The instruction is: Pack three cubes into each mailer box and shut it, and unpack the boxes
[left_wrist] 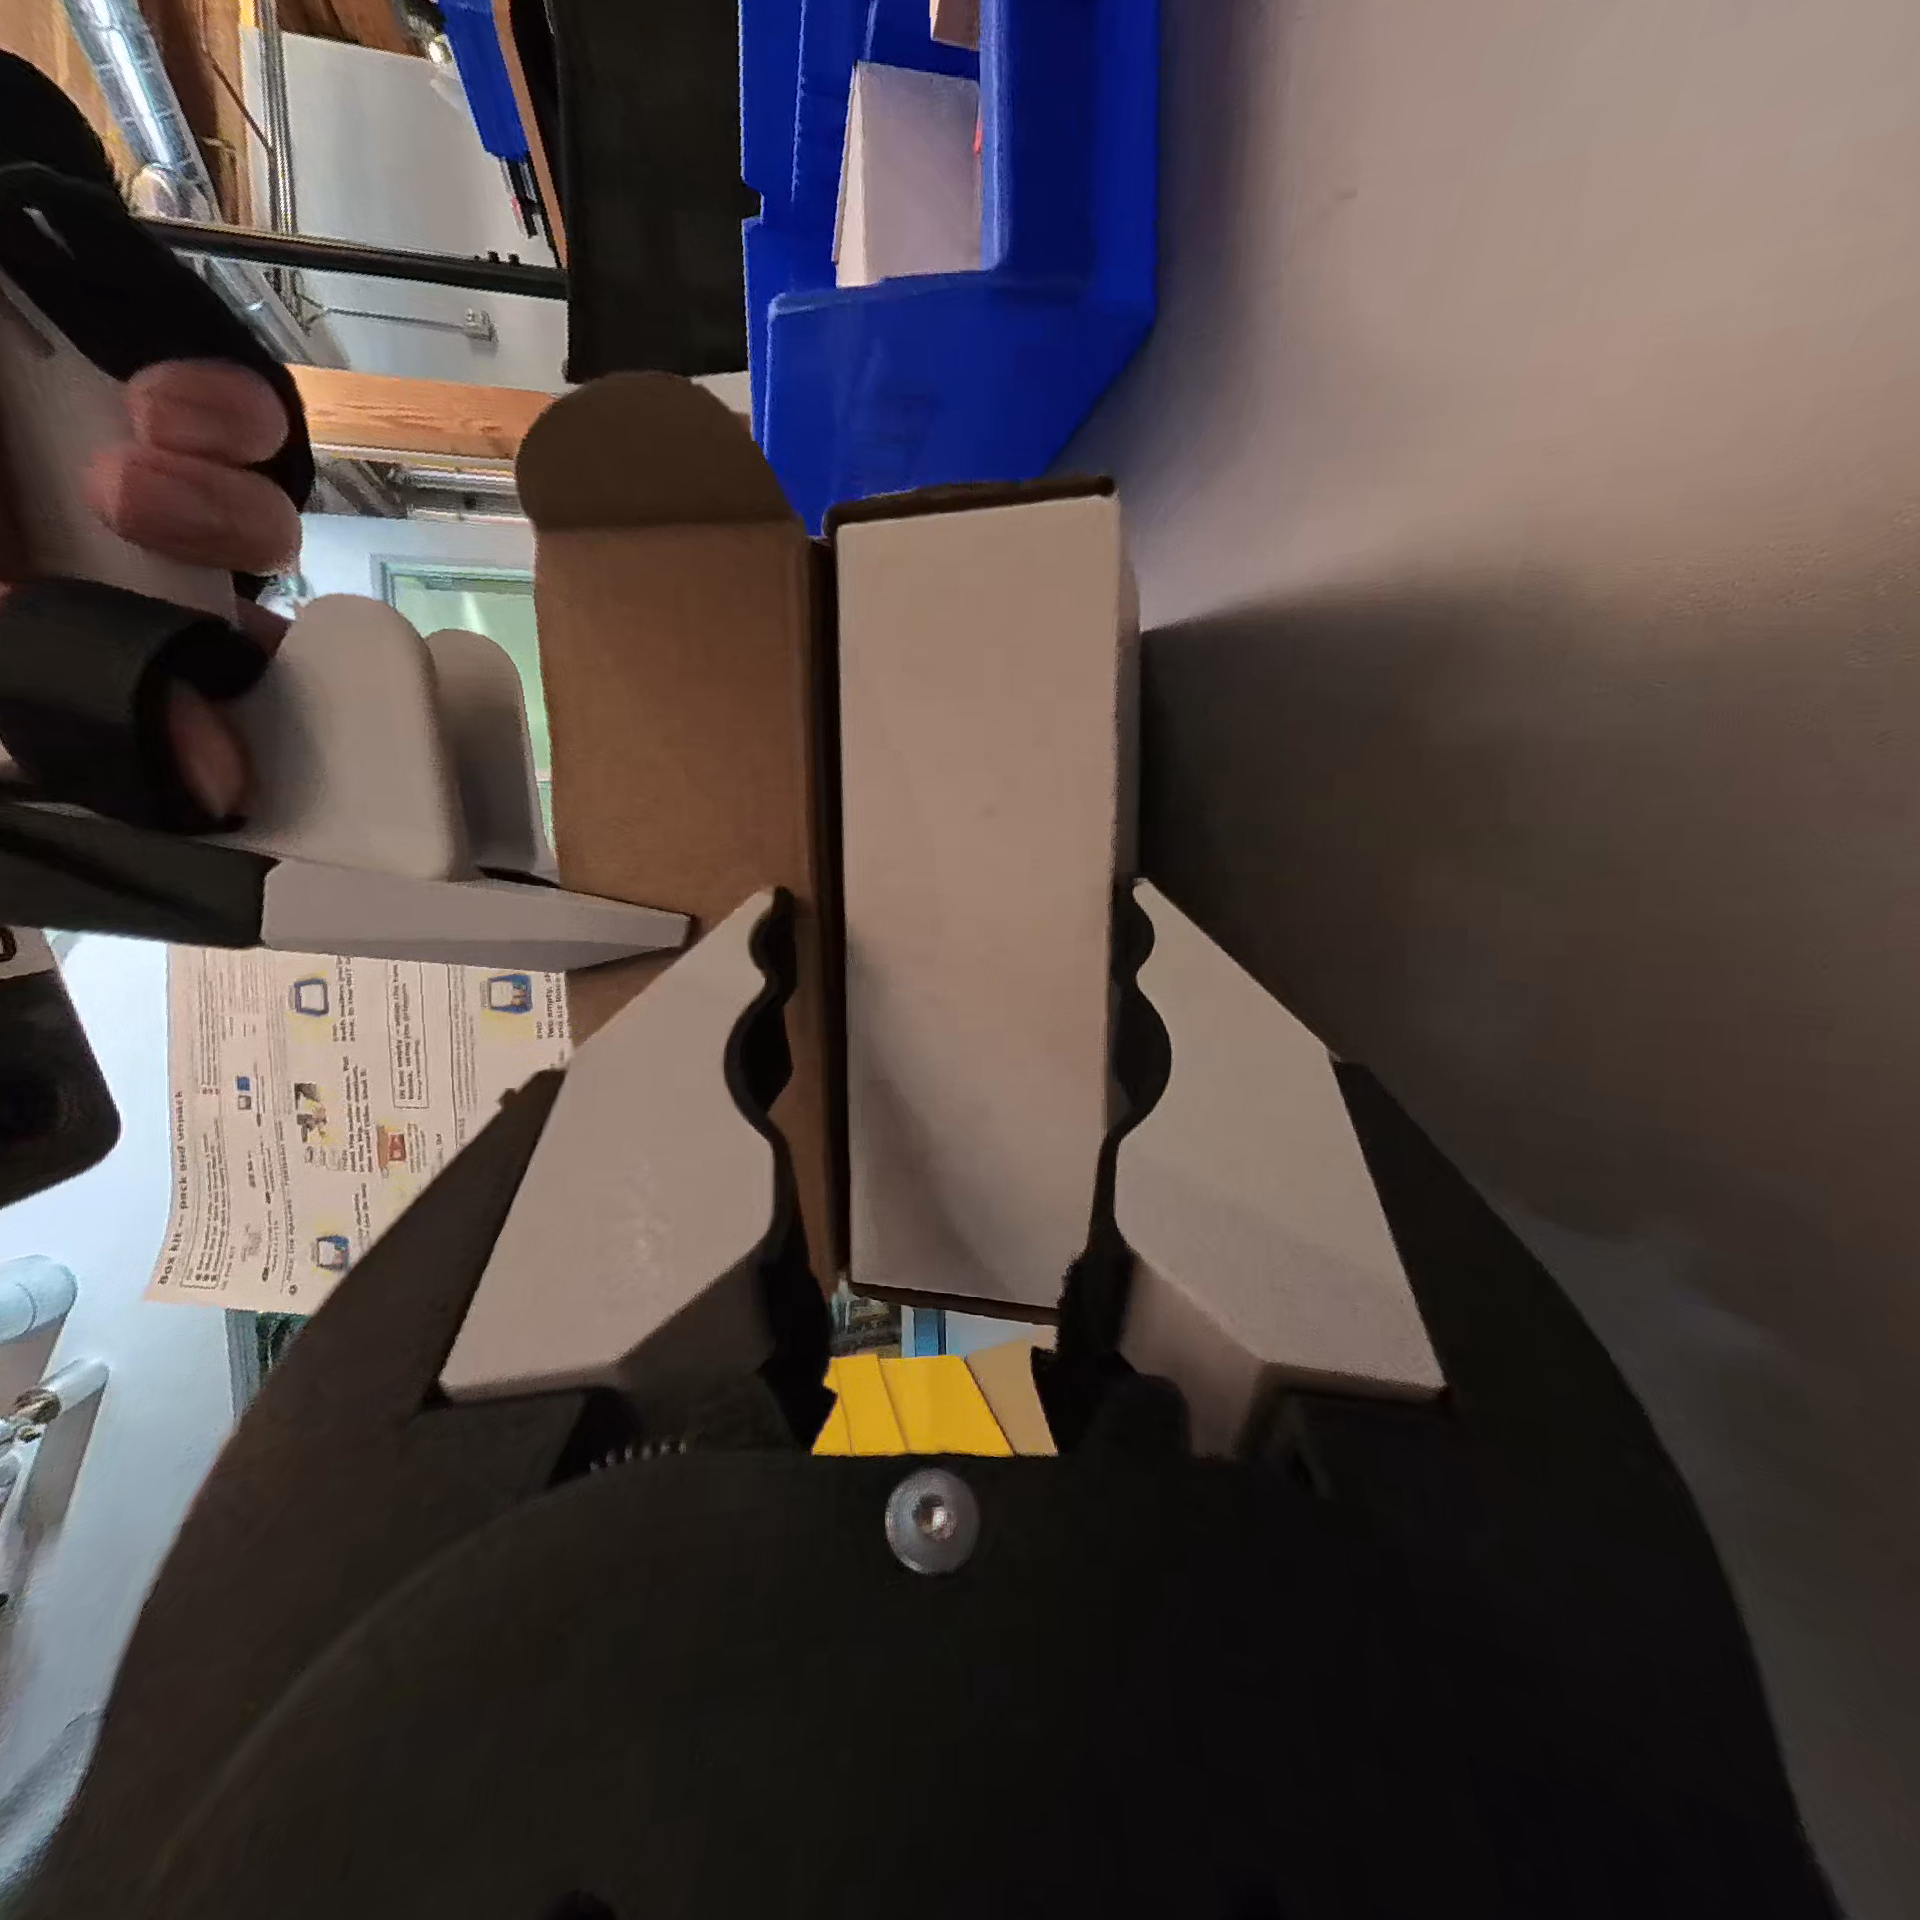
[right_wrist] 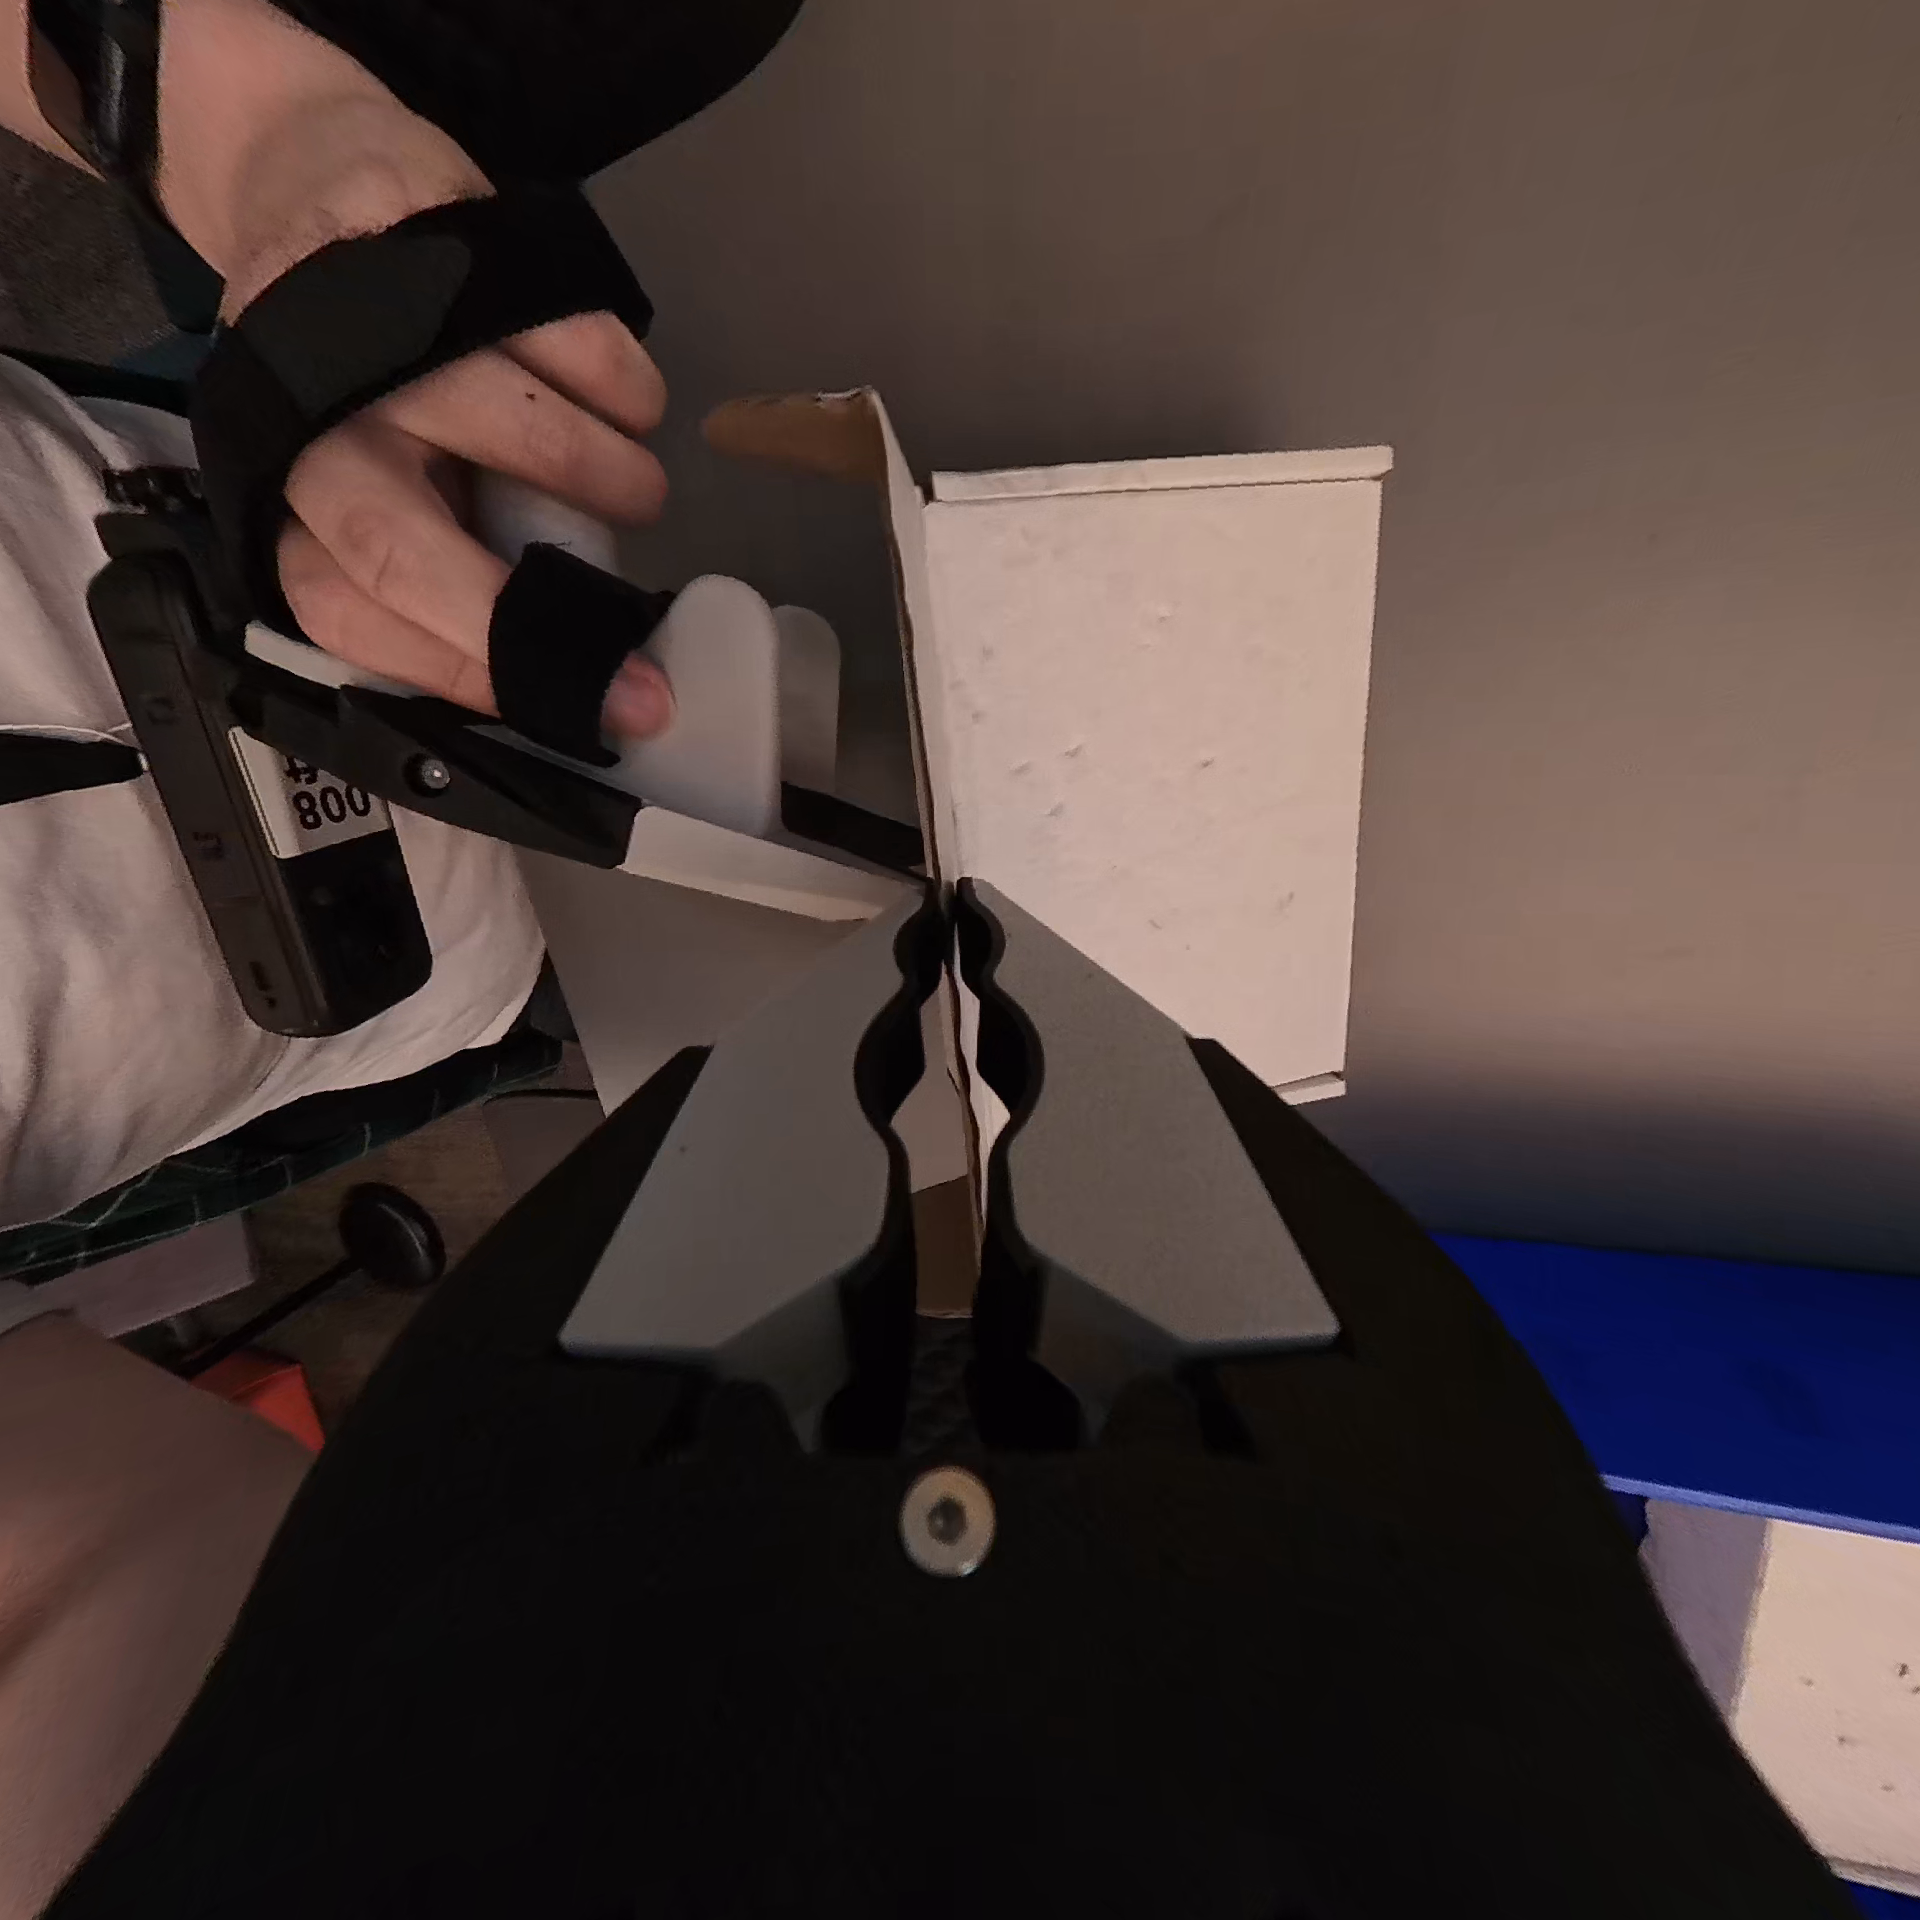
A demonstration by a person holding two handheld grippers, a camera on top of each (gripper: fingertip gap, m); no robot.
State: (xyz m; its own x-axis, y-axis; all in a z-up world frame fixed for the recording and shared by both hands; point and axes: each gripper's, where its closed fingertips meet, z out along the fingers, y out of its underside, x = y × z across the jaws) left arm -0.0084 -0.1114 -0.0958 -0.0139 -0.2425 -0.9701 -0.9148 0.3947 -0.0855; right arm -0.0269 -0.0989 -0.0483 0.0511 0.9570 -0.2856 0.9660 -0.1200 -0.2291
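A white mailer box (left_wrist: 977, 883) is held off the grey table, with its lid swung open. My left gripper (left_wrist: 956, 894) is shut across the box's narrow white side. The lid's brown inside (left_wrist: 675, 727) stands just left of it. My right gripper (right_wrist: 951, 891) is shut on the thin edge of the lid (right_wrist: 920, 665), with the box's broad white face (right_wrist: 1153, 779) beyond it. The right gripper also shows in the left wrist view (left_wrist: 623, 925), its tip at the lid. The left gripper shows in the right wrist view (right_wrist: 873, 847). Yellow cubes (left_wrist: 914, 1403) and a tan one (left_wrist: 1013, 1392) show behind the box.
A blue bin (left_wrist: 956, 343) holding another white box (left_wrist: 904, 177) stands on the grey table (left_wrist: 1558, 520). It also shows in the right wrist view (right_wrist: 1714, 1371) with its white box (right_wrist: 1818, 1714). A printed instruction sheet (left_wrist: 343, 1101) lies beyond. The person's hands hold both grippers.
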